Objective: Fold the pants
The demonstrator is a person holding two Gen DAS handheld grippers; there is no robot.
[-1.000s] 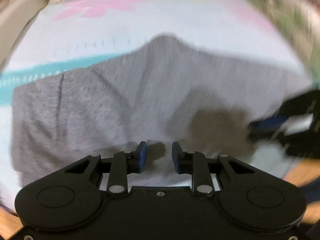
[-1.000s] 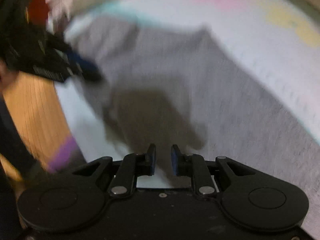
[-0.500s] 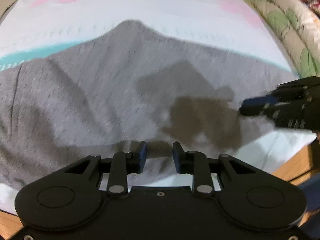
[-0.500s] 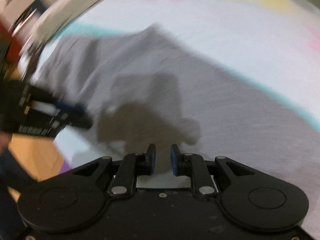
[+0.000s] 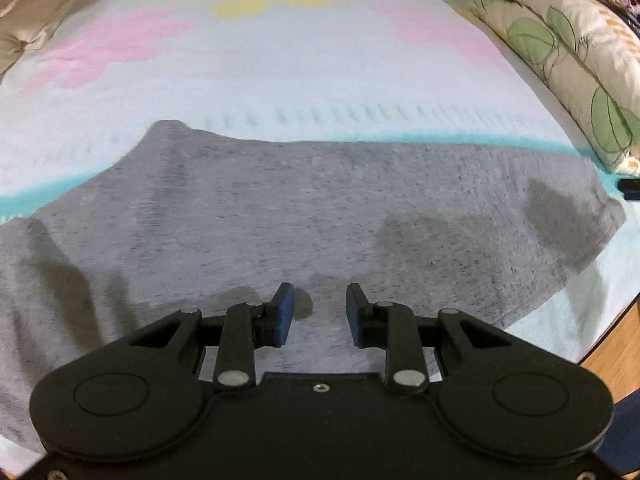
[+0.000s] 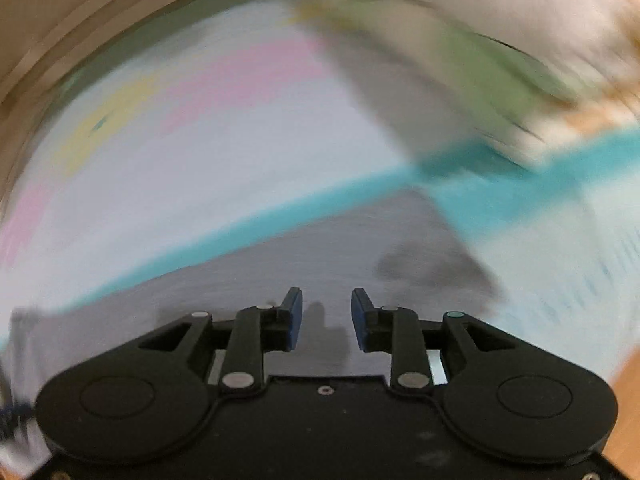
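Observation:
Grey pants (image 5: 304,216) lie flat across the near part of a pale blue bedspread (image 5: 280,72) with pink and yellow flowers. My left gripper (image 5: 319,308) is open and empty, just above the pants' near middle. In the blurred right wrist view the pants (image 6: 328,248) end near a teal stripe, and my right gripper (image 6: 326,312) is open and empty over that end. The tip of the right gripper (image 5: 630,184) shows at the far right edge of the left wrist view.
A leaf-patterned pillow (image 5: 568,52) lies along the right side of the bed. A beige cushion (image 5: 28,8) sits at the far left. Wooden floor (image 5: 616,356) shows past the bed's near right edge.
Both grippers have swung to the right along the pants. The right gripper has moved away from the left one to the pants' right end. Both jaws have opened a little wider.

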